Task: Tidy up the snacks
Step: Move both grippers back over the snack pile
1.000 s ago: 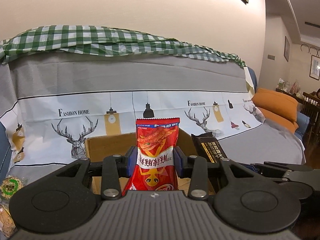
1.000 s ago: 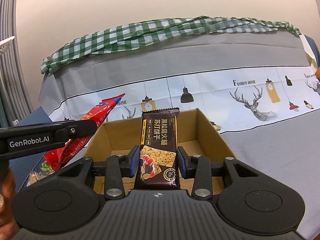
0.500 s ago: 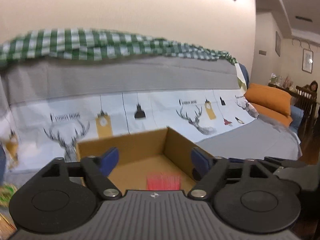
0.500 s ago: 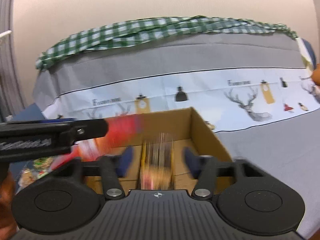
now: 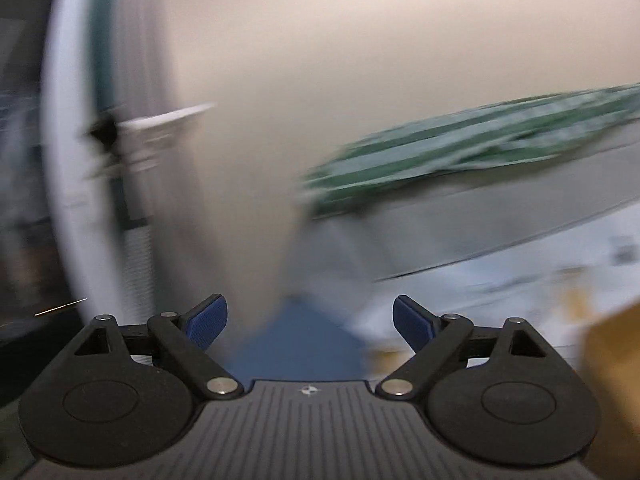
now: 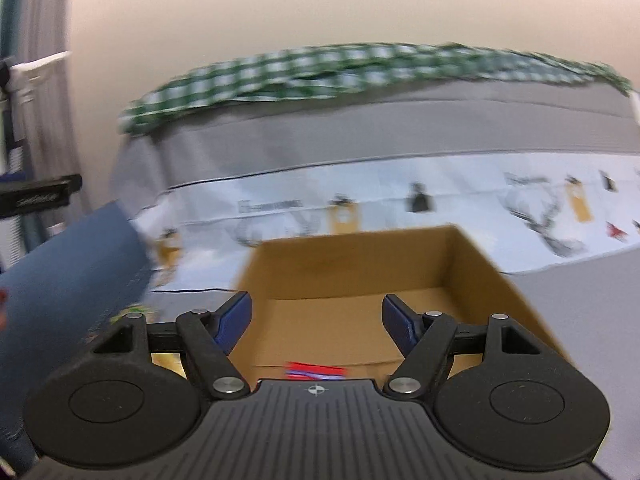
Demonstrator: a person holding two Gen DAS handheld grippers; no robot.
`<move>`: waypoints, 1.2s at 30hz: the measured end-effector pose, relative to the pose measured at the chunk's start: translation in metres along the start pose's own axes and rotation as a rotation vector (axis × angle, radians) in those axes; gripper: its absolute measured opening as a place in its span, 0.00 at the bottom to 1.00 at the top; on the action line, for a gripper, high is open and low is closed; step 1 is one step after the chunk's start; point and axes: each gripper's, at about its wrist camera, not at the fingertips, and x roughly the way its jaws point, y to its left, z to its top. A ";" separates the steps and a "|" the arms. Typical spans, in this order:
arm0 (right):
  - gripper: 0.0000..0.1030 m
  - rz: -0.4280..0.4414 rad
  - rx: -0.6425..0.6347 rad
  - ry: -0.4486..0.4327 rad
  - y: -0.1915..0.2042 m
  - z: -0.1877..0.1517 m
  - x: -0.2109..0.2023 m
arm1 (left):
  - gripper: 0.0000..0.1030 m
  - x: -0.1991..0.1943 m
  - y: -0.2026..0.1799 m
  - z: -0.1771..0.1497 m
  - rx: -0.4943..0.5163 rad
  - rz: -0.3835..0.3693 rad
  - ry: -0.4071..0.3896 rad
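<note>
Right wrist: cardboard box (image 6: 360,264) before draped sofa (image 6: 400,152).

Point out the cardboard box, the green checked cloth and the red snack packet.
cardboard box (image 6: 360,264): right wrist view, inner back wall.
green checked cloth (image 6: 320,68): right wrist view, middle of the folded strip.
red snack packet (image 6: 316,372): right wrist view, visible top edge.

My left gripper (image 5: 310,322) points level at a blurred cream wall (image 5: 360,60), jaws opening with nothing between them, green checked cloth (image 5: 480,152) to the right, a cardboard box (image 5: 612,380) at the edge.
</note>
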 end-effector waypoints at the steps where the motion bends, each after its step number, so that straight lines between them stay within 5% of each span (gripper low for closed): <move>1: 0.71 0.036 -0.023 -0.004 0.011 -0.001 0.000 | 0.91 0.010 0.010 -0.002 0.003 0.053 0.019; 6: 0.71 0.194 -0.113 -0.003 0.060 -0.008 0.002 | 0.92 0.043 0.049 -0.015 0.043 0.177 0.079; 8: 0.71 0.251 -0.151 0.011 0.082 -0.013 0.003 | 0.93 0.053 0.057 -0.022 0.037 0.176 0.165; 10: 0.71 0.295 -0.190 0.023 0.101 -0.017 0.005 | 0.93 0.058 0.068 -0.030 0.037 0.257 0.259; 12: 0.71 0.323 -0.228 0.038 0.120 -0.023 0.007 | 0.93 0.035 0.079 -0.023 0.011 0.370 0.187; 14: 0.71 0.332 -0.252 0.069 0.134 -0.027 0.014 | 0.93 0.010 0.083 -0.012 -0.053 0.370 0.062; 16: 0.71 0.311 -0.270 0.108 0.147 -0.033 0.023 | 0.93 -0.002 0.071 -0.007 -0.048 0.266 -0.027; 18: 0.71 0.277 -0.271 0.167 0.156 -0.040 0.037 | 0.91 -0.006 0.059 -0.009 -0.053 0.034 -0.038; 20: 0.71 0.239 -0.263 0.234 0.163 -0.048 0.053 | 0.61 0.004 0.044 -0.015 -0.065 -0.238 0.084; 23: 0.69 0.188 -0.237 0.299 0.169 -0.058 0.075 | 0.45 0.025 0.011 -0.036 0.033 -0.493 0.325; 27: 0.69 0.131 -0.174 0.335 0.169 -0.063 0.099 | 0.49 0.030 -0.025 -0.073 0.245 -0.555 0.450; 31: 0.69 0.068 -0.126 0.365 0.163 -0.064 0.123 | 0.66 0.035 -0.024 -0.104 0.241 -0.562 0.529; 33: 0.69 0.046 -0.105 0.382 0.159 -0.067 0.133 | 0.67 0.048 -0.022 -0.118 0.262 -0.545 0.592; 36: 0.64 0.006 -0.090 0.404 0.155 -0.070 0.145 | 0.82 0.058 -0.035 -0.123 0.316 -0.550 0.602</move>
